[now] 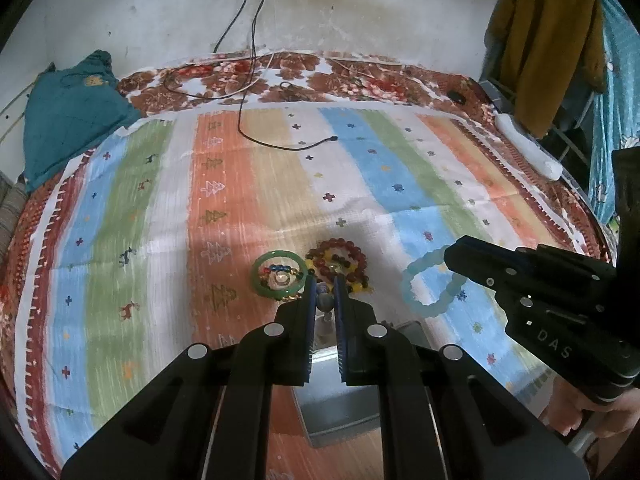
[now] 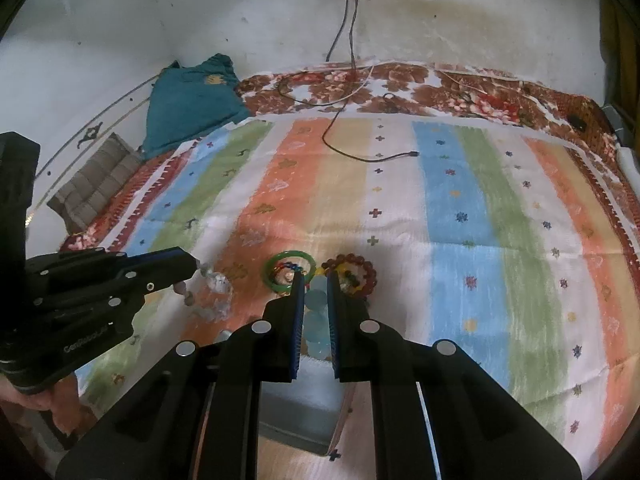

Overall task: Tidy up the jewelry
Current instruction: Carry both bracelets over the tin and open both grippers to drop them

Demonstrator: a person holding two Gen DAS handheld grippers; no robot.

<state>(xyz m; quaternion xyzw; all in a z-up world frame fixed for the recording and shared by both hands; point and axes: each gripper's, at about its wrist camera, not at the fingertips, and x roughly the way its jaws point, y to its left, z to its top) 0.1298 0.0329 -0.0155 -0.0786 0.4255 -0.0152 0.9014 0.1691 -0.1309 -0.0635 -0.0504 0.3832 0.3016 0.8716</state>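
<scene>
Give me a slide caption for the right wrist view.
Right tool shut on pale blue bead bracelet, green bangle beyond.

Prob. a home bedroom: bedsheet (image 1: pixel 280 184), hung clothes (image 1: pixel 548 40), charger cable (image 1: pixel 248 80).

Left wrist view: looks forward and down along its own fingers (image 1: pixel 310 320), low over the striped cloth (image 1: pixel 248 184), facing the wall (image 1: pixel 360 8) at 12 o'clock; right gripper (image 1: pixel 450 258) intrudes at 3 o'clock.
Right wrist view: same heading and nearness, set slightly rightward; left gripper (image 2: pixel 192 266) intrudes at 9 o'clock.
Shared: green bangle (image 1: pixel 260 280) (image 2: pixel 272 280), red bead bracelet (image 1: pixel 356 250) (image 2: pixel 370 268), black cable (image 1: pixel 280 146) (image 2: pixel 360 158), teal garment (image 1: pixel 72 112) (image 2: pixel 192 100), striped cloth (image 2: pixel 460 208), wall (image 2: pixel 460 20).
</scene>
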